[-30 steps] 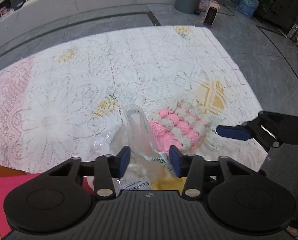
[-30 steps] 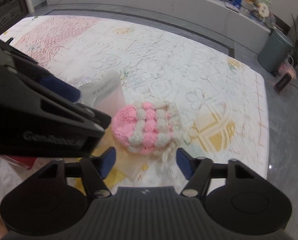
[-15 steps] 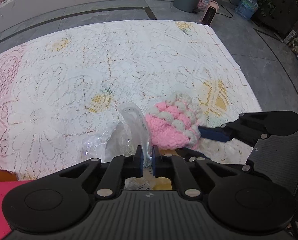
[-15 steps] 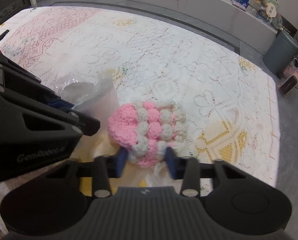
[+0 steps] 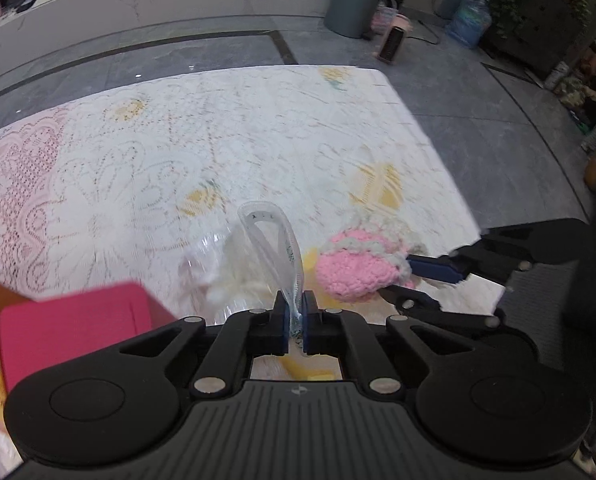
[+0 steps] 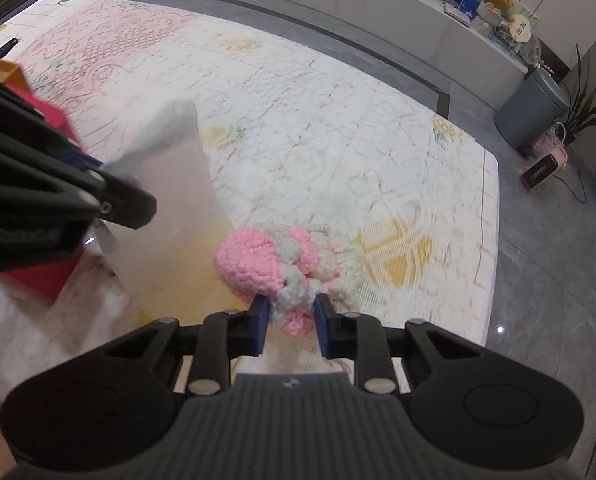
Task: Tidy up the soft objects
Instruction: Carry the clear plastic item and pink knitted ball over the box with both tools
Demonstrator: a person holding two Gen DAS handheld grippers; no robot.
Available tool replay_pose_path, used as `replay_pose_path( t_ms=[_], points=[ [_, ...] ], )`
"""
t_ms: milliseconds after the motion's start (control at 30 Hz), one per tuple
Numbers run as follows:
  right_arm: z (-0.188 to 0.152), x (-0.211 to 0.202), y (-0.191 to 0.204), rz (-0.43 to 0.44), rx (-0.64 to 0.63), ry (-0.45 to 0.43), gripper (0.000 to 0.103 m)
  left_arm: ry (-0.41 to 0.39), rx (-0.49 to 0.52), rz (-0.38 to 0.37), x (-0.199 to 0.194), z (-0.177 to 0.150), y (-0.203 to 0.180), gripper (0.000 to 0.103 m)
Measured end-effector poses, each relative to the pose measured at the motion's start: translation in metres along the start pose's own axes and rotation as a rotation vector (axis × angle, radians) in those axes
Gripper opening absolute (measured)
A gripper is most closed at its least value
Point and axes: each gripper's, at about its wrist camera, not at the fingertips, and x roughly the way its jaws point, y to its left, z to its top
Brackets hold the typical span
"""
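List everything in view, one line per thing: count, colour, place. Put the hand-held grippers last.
crocheted piece: one, pink and cream, over the cloth's near right part, pinched at its near edge.
plastic bag: one, clear, left of the crocheted piece, its mouth edge pinched and held upright.
lace cloth: one, white with pink and yellow patches, spread over the surface.
box: one, pink-red, near left edge.
bin: one, grey, on the floor beyond the cloth.
small heater: one, pink, on the floor beside the bin.
water bottle: one, blue, on the floor at far right.
left hand-held gripper: one, black with blue pads, shut on the plastic bag.
right hand-held gripper: one, black with blue pads, shut on the crocheted piece.
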Motion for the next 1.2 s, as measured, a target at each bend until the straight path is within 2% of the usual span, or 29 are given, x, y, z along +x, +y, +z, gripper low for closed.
replay_pose_path(
  t_ms=[133, 300, 500, 667, 933, 1200],
  points=[
    [-0.012, -0.027, 0.013, -0.005, -0.021, 0.009, 0.023, 0.005, 0.027, -0.007, -0.028, -0.019, -0.004, 0.006],
    [-0.023, -0.058, 0.034, 0.021, -0.031, 0.022, 0.023, 0.031, -0.012, -0.031, -0.058, -0.05, 0.009, 0.005],
    [-0.03, -0.092, 0.069, 0.045, -0.082, 0.021, 0.023, 0.003, -0.042, -0.006, -0.1, -0.078, 0.038, 0.005],
    [-0.027, -0.129, 0.102, 0.054, -0.136, -0.028, 0.023, -0.038, -0.055, 0.017, -0.137, -0.097, 0.065, 0.005],
    [-0.005, -0.186, 0.165, 0.044, -0.255, -0.135, 0.023, -0.124, -0.086, 0.102, -0.197, -0.123, 0.116, 0.005],
    [0.04, -0.191, 0.238, 0.109, -0.367, -0.191, 0.023, -0.236, -0.166, 0.234, -0.239, -0.133, 0.193, 0.005]
  ],
)
